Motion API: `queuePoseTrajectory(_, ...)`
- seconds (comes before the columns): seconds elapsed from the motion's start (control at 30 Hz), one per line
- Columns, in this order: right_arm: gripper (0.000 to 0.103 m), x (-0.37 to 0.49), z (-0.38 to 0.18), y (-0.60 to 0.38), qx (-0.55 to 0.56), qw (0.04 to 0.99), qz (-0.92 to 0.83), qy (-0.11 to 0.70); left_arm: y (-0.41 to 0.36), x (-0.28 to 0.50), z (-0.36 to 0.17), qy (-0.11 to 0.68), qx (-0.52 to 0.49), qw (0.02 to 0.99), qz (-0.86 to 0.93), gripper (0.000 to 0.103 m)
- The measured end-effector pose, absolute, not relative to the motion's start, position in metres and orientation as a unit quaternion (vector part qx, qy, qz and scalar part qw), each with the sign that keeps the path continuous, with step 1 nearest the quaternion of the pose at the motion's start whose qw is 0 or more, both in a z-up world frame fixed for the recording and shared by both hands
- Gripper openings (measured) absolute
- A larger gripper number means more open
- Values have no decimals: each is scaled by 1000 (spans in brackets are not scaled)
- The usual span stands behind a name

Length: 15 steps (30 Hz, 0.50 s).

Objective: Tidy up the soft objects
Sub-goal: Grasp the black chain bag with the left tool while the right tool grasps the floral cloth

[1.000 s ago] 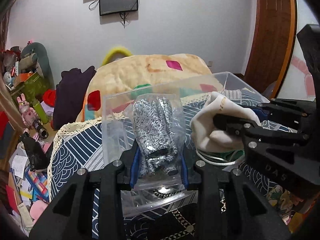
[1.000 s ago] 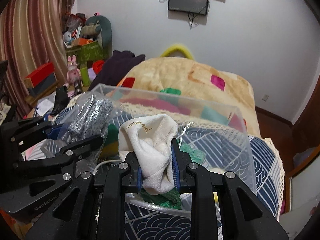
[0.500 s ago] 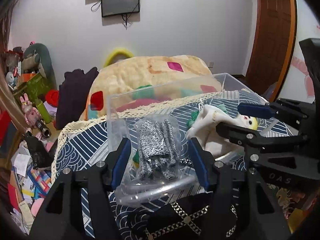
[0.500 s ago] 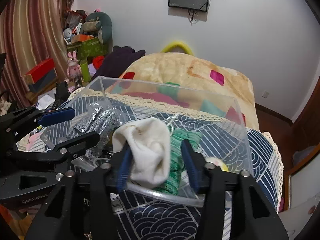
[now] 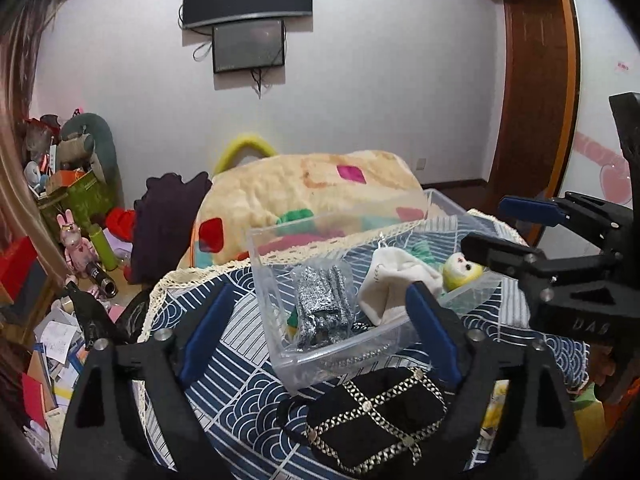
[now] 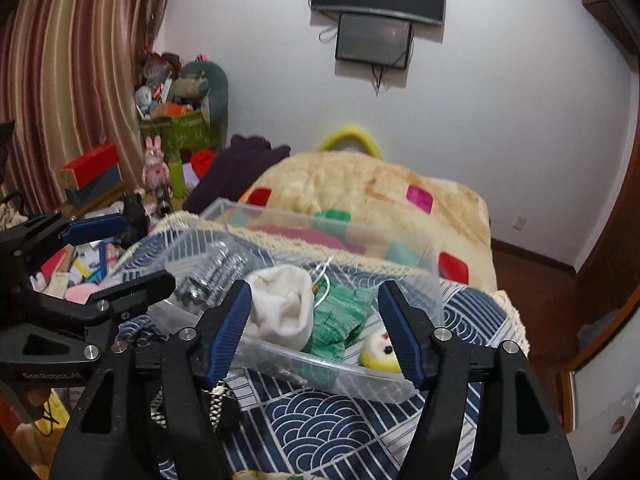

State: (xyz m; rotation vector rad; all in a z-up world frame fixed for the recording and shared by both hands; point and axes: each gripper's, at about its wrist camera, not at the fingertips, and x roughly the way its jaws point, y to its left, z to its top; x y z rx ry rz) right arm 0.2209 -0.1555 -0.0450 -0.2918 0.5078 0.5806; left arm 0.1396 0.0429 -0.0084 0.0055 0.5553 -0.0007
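Observation:
A clear plastic bin (image 5: 276,320) (image 6: 332,376) stands on a blue wave-patterned cloth. In it lie a bagged pair of grey speckled gloves (image 5: 322,306) (image 6: 212,276), a white sock (image 5: 390,280) (image 6: 282,310), a green knit piece (image 6: 340,316) and a small yellow doll (image 5: 464,270) (image 6: 378,350). My left gripper (image 5: 320,316) is open and empty, above the bin's near side. My right gripper (image 6: 316,320) is open and empty over the sock; it also shows in the left wrist view (image 5: 508,224).
A black pouch with gold trim (image 5: 372,416) lies in front of the bin. A yellow patchwork blanket (image 5: 312,188) is heaped behind it. A dark garment (image 5: 164,224) and cluttered toys and boxes (image 5: 72,216) fill the left floor. A wooden door (image 5: 536,92) stands right.
Both grippers opened and pulled back up. The bagged gloves and the white sock dropped out of the jaws and now lie in the bin.

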Motion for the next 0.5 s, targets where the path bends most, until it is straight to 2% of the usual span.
queuePoseTrajectory(0.07, 63, 213, -39, -160, -137, 920, 282, 234, 44, 132, -5, 267, -4, 964, 0, 96)
queuePoseTrajectory(0.2, 72, 200, -35, -168, -124, 926, 285, 216, 45, 120, -7, 263, -17, 965, -2, 98)
queuePoseTrajectory(0.5, 73, 181, -58, -188, -110, 926, 275, 235, 40, 102, -45, 302, -36, 953, -10, 100)
